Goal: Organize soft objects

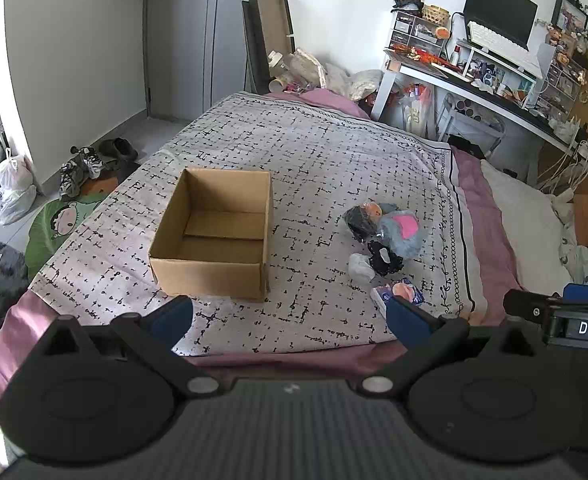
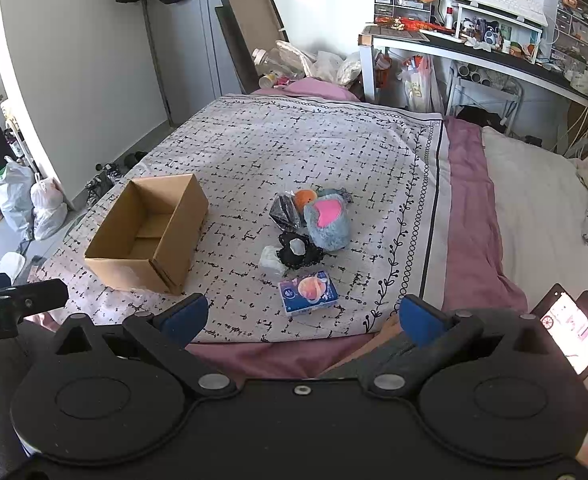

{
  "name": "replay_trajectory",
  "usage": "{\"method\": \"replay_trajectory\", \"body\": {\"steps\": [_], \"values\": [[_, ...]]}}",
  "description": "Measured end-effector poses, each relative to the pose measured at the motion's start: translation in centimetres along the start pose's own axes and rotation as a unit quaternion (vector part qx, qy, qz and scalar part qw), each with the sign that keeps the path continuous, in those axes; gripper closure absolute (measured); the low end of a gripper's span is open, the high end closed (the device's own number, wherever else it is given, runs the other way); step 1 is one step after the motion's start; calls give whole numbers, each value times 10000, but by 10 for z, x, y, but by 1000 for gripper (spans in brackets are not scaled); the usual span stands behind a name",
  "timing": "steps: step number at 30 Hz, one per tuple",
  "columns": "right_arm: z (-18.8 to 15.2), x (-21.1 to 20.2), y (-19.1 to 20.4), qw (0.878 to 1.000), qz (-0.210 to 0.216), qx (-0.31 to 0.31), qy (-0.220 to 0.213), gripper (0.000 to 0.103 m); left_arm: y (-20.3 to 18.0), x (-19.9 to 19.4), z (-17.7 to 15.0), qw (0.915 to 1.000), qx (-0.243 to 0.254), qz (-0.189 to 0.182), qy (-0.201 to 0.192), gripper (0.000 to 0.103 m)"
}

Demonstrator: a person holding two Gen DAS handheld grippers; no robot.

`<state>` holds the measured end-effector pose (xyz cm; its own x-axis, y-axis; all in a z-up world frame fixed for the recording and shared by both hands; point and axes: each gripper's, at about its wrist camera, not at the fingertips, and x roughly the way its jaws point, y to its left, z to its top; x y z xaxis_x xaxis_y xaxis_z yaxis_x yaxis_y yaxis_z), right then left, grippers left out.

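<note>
Both tools hang above the near edge of a bed [image 1: 334,148], each with its blue-padded fingers spread wide apart and nothing between them.

The left tool [image 1: 289,320] points toward an open cardboard box [image 1: 213,236] that stands upright on the patterned bedspread [image 2: 294,140] just ahead of its left finger. Nothing shows inside the box. Ahead and to the right of this tool lies a small cluster of soft things, apart from the box. Its right fingertip overlaps the nearest of them in the view, a blue tissue pack [image 1: 400,294] with an orange print.

From the right tool [image 2: 304,316] the same tissue pack [image 2: 309,293] lies flat on the bedspread directly ahead, near the gap between the fingers. Just beyond it sit a white crumpled item [image 2: 271,262] and a black lacy item [image 2: 298,254], touching each other. Behind those rests a grey-blue plush toy [image 2: 328,222] with a pink patch, and beside it, to its left, a dark shiny bag [image 2: 283,210] with a small orange plush [image 2: 305,198] at its far end. The box [image 2: 149,236] stands ahead of this tool to the left, well apart from the cluster.

A phone [image 2: 572,330] with a lit screen lies to the right of the right tool. A cluttered counter [image 2: 494,52] stands beyond the bed, far ahead and to the right.
</note>
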<state>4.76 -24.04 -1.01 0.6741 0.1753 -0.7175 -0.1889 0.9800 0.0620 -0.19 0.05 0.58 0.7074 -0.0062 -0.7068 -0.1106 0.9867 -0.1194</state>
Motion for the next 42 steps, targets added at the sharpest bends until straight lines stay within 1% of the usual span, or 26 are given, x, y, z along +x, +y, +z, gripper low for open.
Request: {"method": "replay_trajectory", "body": {"steps": [24,31,34,42], "values": [[0,1,-1,10000,62,-8,38,0,-5,3,0,10000,74,-13,23,1],[0,12,-2,9999,51,-18,136,0,-7,11,3,9999,78,-45,83,1],[0,20,-5,9998,28,-2,216,0,-9,19,4,9999,49,-30,100,1],[4,48,-14,9987,-8,115,492,0,-12,44,10,9996,-6,-132,246,1]]}}
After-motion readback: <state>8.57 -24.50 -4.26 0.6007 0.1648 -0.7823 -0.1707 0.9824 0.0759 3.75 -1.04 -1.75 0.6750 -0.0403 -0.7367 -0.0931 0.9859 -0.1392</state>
